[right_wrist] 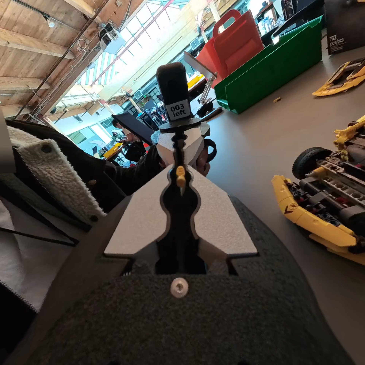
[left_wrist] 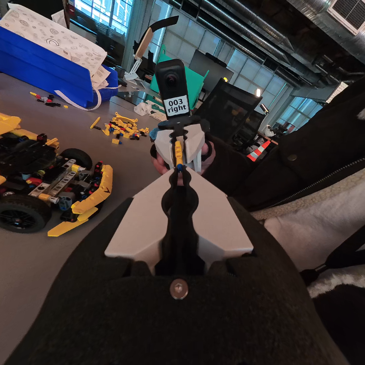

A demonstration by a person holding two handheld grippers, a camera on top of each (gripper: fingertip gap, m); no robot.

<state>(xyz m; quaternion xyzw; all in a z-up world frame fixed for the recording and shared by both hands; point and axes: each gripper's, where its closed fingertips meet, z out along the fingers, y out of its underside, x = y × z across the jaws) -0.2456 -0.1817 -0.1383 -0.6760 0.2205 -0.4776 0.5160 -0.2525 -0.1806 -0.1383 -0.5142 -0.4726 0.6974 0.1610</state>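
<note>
Left wrist view is showing the left hand-held gripper (left_wrist: pixel 178 173) meeting the right hand-held gripper (left_wrist: pixel 178 150) tip to tip above the grey bench (left_wrist: pixel 122 169). The right one is clenching a yellow beam (left_wrist: pixel 178 153) with round holes, and a blue pin (left_wrist: pixel 179 167) at that beam's lower end is sitting between the left one's closed tips. Right wrist view is showing the right hand-held gripper (right_wrist: pixel 180 177) gripping the yellow piece (right_wrist: pixel 180 174), with the left hand-held gripper (right_wrist: pixel 178 156) pressing in just beyond it. A partly built yellow and black toy car (left_wrist: pixel 49 183) is resting on the bench to the left, with a heap of loose yellow parts (left_wrist: pixel 124 128) and a blue bin (left_wrist: pixel 45 67) farther back.
</note>
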